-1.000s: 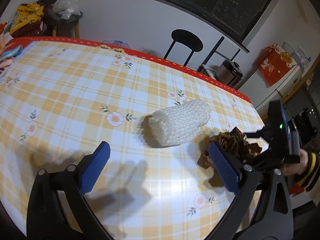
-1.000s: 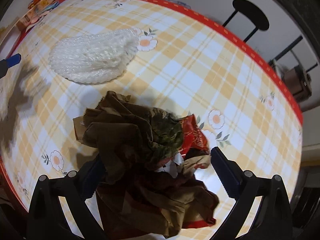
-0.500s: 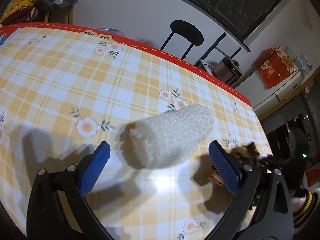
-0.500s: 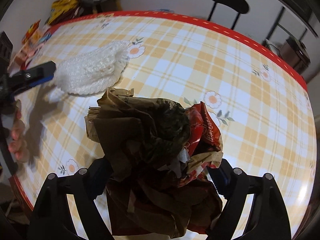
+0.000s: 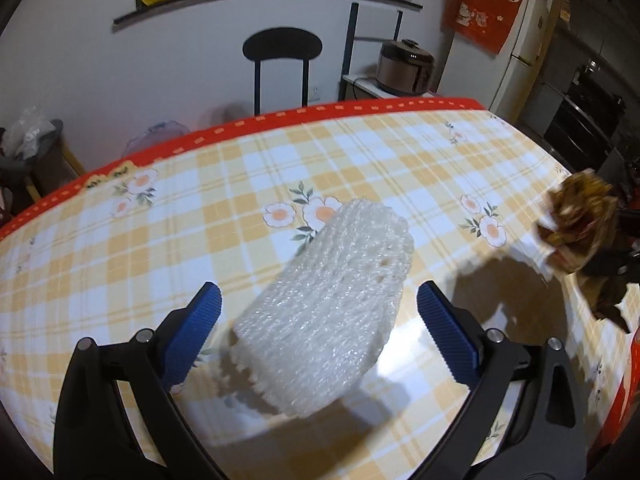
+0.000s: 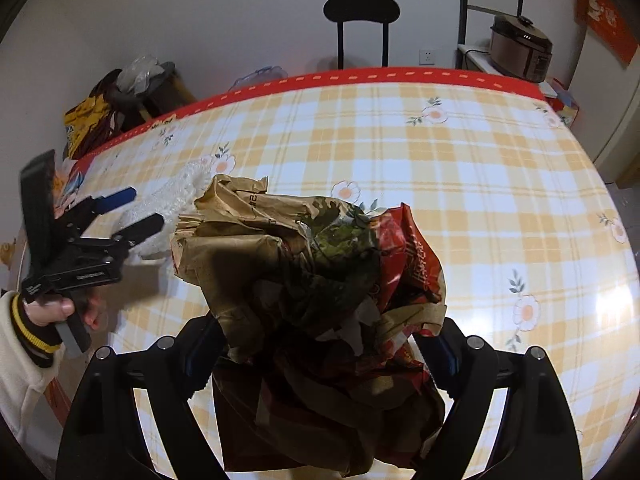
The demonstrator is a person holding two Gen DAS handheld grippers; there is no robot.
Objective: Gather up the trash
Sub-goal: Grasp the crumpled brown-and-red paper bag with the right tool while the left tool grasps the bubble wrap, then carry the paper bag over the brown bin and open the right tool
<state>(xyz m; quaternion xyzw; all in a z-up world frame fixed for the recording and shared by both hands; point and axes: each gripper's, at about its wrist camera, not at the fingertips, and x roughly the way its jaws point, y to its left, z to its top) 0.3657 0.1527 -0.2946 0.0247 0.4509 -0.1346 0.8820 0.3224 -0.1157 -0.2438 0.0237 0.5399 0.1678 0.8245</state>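
The right gripper [image 6: 320,354] held a ball of crumpled paper bags [image 6: 312,280] tight. The left gripper [image 5: 318,330] stood wide open around white foam netting [image 5: 332,308], lying on the table [image 5: 400,168] toward 12 o'clock.

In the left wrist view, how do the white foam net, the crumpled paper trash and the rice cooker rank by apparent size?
1. White foam net, though it is nearest the camera.
2. Crumpled paper trash.
3. Rice cooker, though it is far behind the table.

Left gripper [image 5: 318,330] angled down, jaws wide apart, nothing clamped. Right gripper [image 6: 320,354] angled down, jaws gripping a load. Left hand [image 6: 60,312] at 9 o'clock.
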